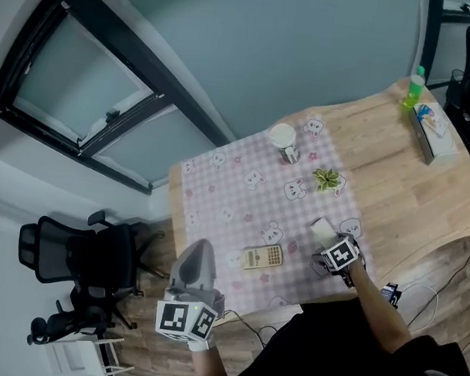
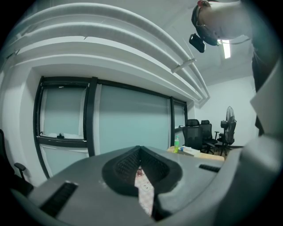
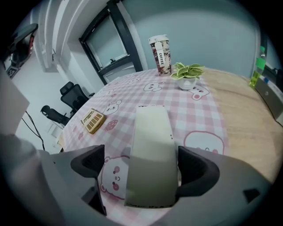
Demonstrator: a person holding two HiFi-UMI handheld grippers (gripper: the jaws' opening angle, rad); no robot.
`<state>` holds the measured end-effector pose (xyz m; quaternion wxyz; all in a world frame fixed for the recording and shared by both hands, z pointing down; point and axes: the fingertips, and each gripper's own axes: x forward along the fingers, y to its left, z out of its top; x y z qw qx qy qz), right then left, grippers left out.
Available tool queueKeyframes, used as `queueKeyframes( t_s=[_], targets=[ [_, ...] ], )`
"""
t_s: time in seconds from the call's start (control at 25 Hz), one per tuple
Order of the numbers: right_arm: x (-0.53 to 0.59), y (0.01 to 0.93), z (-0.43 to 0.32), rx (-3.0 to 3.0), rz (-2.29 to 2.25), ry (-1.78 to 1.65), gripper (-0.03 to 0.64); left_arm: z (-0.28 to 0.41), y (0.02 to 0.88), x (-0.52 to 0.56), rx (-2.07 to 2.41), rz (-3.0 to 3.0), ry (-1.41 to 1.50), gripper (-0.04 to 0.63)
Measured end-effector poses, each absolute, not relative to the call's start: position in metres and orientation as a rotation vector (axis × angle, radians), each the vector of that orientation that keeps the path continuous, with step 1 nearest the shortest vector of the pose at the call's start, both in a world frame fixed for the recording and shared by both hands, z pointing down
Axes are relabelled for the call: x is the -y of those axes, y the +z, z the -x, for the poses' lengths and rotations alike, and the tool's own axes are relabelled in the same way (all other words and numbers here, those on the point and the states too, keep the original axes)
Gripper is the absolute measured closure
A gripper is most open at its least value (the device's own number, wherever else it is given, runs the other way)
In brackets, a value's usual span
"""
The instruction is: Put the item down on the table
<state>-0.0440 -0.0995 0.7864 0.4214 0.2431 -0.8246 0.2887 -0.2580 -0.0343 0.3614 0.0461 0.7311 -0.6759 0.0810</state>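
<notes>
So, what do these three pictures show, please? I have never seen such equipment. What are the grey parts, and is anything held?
There is no robot: a person holds a two-fingered gripper in each hand. One picture comes from a camera on the person's head, looking down; the others from cameras riding on the left gripper and the right gripper, so the grey parts are their fingers. On the wooden table lies a pink checked cloth with a coffee cup, a small plant and a calculator. The right gripper is open: a pale box lies on the cloth between its fingers, not gripped. The left gripper is shut and empty.
</notes>
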Motion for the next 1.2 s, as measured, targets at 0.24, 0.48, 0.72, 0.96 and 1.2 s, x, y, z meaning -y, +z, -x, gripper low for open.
queueKeyframes(
  t_s=[0.24, 0.48, 0.72, 0.96, 1.2],
  targets=[
    [0.1, 0.788, 0.039, 2.045, -0.609, 0.712, 0.123, 0.261, 0.361, 0.032, 2.072, -2.222, 0.246, 0.597],
    [0.109, 0.775, 0.038, 2.071, -0.635, 0.683, 0.123, 0.259, 0.358, 0.032, 2.067, -2.233, 0.228, 0.597],
    [0.14, 0.727, 0.045, 2.182, -0.716, 0.597, 0.123, 0.255, 0.359, 0.034, 2.063, -2.246, 0.221, 0.597],
    [0.171, 0.615, 0.071, 2.45, -0.781, 0.395, 0.124, 0.252, 0.358, 0.035, 2.055, -2.26, 0.225, 0.597],
    [0.18, 0.427, 0.077, 2.837, -0.949, 0.068, 0.126, 0.253, 0.358, 0.035, 2.057, -2.251, 0.225, 0.597]
  ],
)
